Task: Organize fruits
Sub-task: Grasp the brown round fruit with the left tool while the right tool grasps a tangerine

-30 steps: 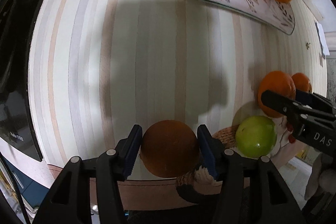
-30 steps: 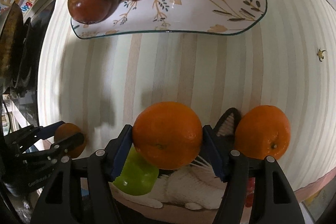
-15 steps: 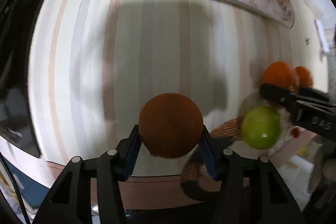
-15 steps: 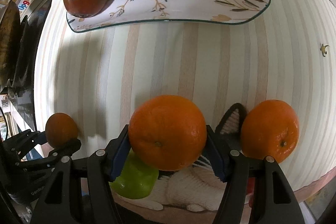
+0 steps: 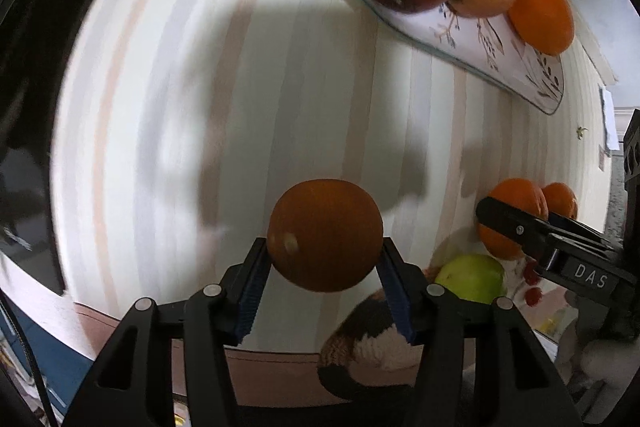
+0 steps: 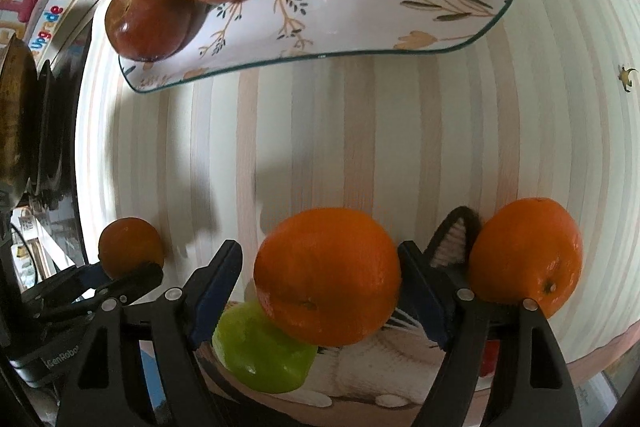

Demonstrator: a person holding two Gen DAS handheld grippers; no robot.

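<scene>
Gripping, left jaws: a dark orange (image 5: 325,235) is clamped between the left gripper (image 5: 325,291) pads, above the striped tabletop (image 5: 200,87).
Right jaws: just opened wider; the right gripper (image 6: 320,295) pads flank a bright orange (image 6: 327,275), a gap seen at the left pad.
Plate (image 6: 360,27): set far, holding apples and an orange.
Green apple (image 6: 260,351): lying near, beneath the bright orange.

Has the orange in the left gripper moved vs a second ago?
Yes. The left gripper holds the dark orange clear of the striped tablecloth; earlier it sat lower between the jaws. The plate looks nearer too.
</scene>
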